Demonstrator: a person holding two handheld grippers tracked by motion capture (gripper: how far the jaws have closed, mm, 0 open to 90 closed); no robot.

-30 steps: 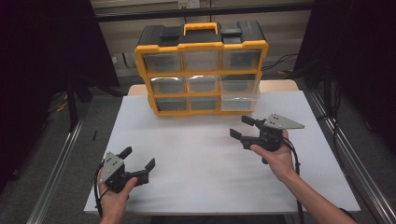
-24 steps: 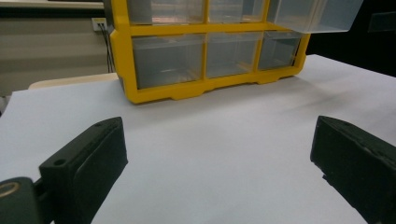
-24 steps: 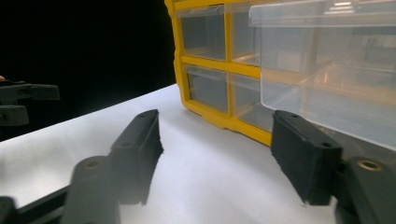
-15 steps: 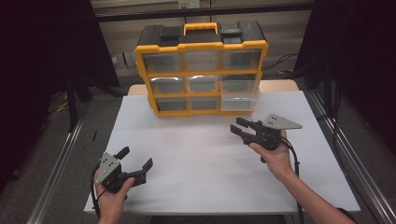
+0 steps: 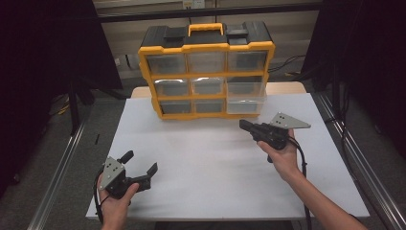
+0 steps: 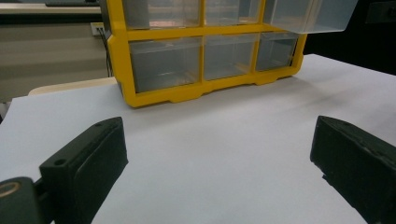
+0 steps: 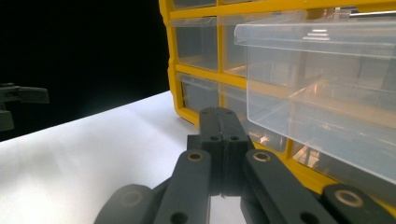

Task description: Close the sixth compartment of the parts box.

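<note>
While its jaws have just been closing with nothing between them, the right gripper point(image 5: 245, 126) now has them pressed together, aimed at a clear drawer point(image 5: 246, 97) pulled out of the yellow organizer point(image 5: 207, 71). Near the table's point(image 5: 210, 153) front-left corner, the left gripper point(image 5: 140, 163) rests with jaws wide apart.

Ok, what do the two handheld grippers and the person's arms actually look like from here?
Both are black two-jaw tools. The left gripper has thick, blocky jaws and a small grey three-cornered plate with dark dots; a black cable loops off its grip. The right gripper carries a larger grey plate, and round pivot holes show along its linkage arms in its own view; its black cable trails along the forearm. Both forearms are bare, no sleeves or gloves.
</note>
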